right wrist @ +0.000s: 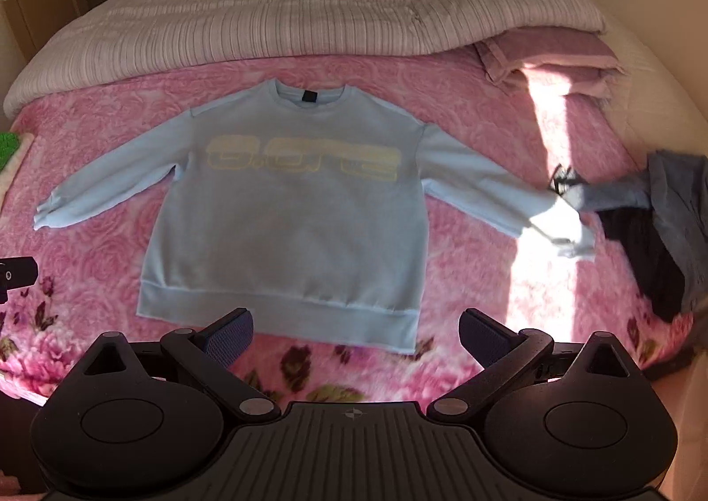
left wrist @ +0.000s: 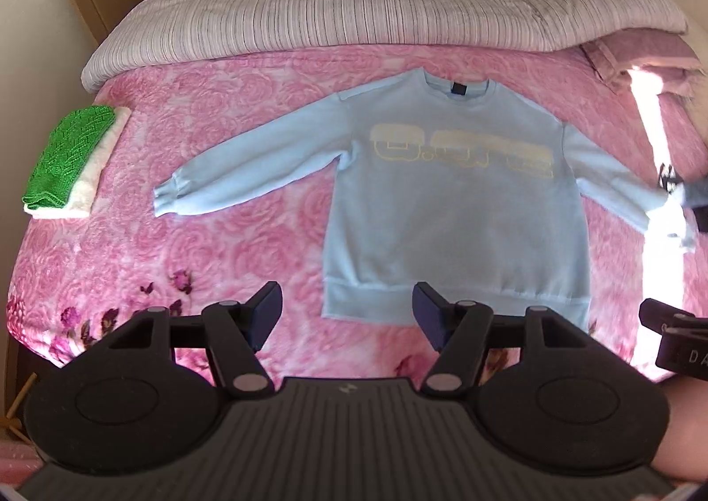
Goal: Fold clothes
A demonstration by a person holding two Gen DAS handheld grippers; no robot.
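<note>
The light blue sweatshirt [right wrist: 287, 226] lies flat, face up, on the pink blanket [right wrist: 464, 324], sleeves spread wide. It looks soft and floppy, so a cuff or shoulder seems best to pinch. The left gripper [left wrist: 347, 315] and right gripper [right wrist: 356, 335] hang above, jaws wide apart, holding nothing. Bright sun blurs the right cuff [right wrist: 571, 235] beside dark clothes [right wrist: 663, 235].
</note>
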